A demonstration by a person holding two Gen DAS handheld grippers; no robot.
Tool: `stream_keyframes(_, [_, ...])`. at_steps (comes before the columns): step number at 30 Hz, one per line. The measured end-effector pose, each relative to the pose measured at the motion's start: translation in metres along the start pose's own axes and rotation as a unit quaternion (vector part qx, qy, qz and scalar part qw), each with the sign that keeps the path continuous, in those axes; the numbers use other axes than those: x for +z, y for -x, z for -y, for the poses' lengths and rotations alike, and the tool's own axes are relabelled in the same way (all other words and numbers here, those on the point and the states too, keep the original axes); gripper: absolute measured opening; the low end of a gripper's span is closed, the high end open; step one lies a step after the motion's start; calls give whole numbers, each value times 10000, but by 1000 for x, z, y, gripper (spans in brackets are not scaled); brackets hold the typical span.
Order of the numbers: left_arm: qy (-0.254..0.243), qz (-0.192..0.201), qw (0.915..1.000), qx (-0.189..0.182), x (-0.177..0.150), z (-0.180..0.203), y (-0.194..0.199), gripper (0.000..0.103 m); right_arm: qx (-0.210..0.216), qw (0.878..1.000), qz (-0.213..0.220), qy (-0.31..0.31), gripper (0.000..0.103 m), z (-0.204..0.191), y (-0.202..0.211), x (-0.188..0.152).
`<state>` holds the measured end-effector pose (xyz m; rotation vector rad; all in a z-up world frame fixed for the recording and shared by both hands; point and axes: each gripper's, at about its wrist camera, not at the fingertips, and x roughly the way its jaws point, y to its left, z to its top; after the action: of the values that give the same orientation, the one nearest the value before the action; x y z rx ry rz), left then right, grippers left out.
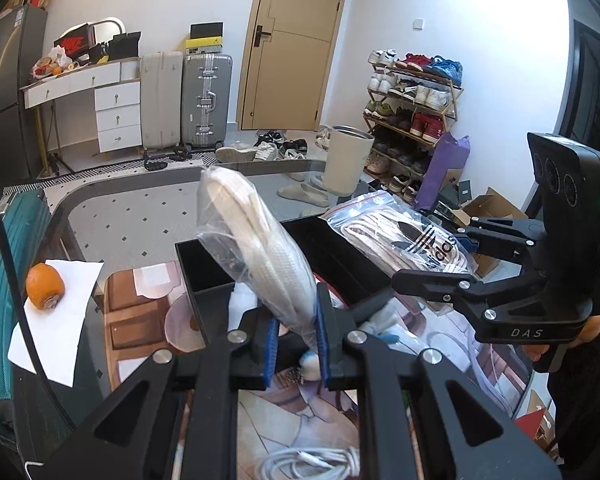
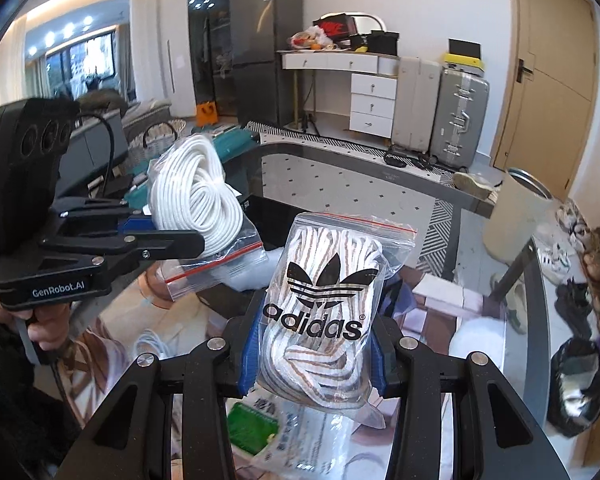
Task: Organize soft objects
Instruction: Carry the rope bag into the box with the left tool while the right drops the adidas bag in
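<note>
**Above the black box, a bag in each gripper**

Over the glass table (image 1: 140,216), the left gripper (image 1: 296,344) is clamped on a clear bag of white cord (image 1: 256,240), near the black box (image 1: 204,264). To its right, the right gripper (image 2: 314,364) pinches the adidas-printed lace bag (image 2: 324,304), both lifted.

Both hand-held grippers were matte black plastic, their linkage arms pinned with round silver screws. Blue pads lined the insides of the jaws on the left gripper (image 1: 296,344) and the right gripper (image 2: 314,354). Behind each set of jaws rose a black housing with three round lenses. One body read "DAS", the other "GenRobot.AI". A black cable trailed off.
</note>
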<state>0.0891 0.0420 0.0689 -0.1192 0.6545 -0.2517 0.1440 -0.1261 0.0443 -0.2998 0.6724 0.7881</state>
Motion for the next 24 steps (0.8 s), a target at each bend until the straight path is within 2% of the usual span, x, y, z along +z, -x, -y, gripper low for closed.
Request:
stream_keyframes(12, [411, 56, 9991, 40, -1, -15, -29, 14, 251, 9945, -164, 1002, 43, 4, -32, 20])
stream_keyframes(16, [633, 180, 9978, -111, -1, -16, -39, 14, 188, 9938, -215, 1078, 43, 6, -37, 21])
stream_keyframes(19, [630, 49, 9979, -165, -2, -13, -49, 14, 176, 9941, -210, 1049, 43, 7, -37, 19])
stream_keyframes(21, [539, -54, 9985, -68, -4, -10, -55, 14, 191, 9945, -205, 1012, 43, 8, -37, 17])
stream_keyframes(24, [422, -250, 9987, 102, -6, -5, -57, 26, 200, 9947, -195, 990, 43, 11, -36, 14])
